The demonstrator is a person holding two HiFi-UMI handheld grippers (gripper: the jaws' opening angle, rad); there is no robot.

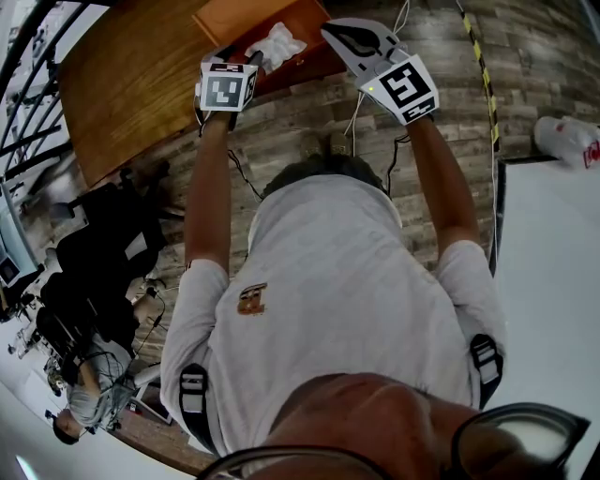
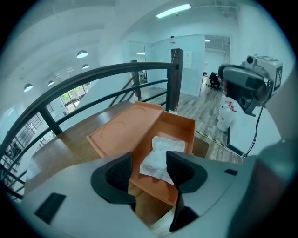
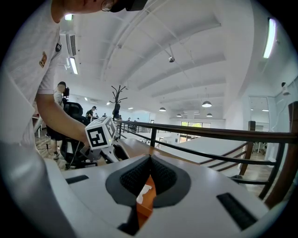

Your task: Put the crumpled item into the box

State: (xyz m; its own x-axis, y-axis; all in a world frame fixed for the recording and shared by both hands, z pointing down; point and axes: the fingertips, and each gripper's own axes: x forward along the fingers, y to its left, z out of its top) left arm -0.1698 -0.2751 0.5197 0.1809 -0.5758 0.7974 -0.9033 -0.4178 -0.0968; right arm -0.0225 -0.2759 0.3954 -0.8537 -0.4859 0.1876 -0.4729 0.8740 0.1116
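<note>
Orange box (image 2: 182, 131) holds white crumpled item (image 2: 160, 155); shirt logo (image 1: 251, 299) unreadable.

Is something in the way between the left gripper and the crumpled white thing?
No, nothing visible does. The crumpled item lies inside the open orange box, straight past the left hand-held gripper, whose jaws stand apart and empty.

place: office mezzanine | evidence: black railing (image 2: 93, 74), glass partitions (image 2: 191, 65), ceiling strip light (image 2: 173, 10)
</note>
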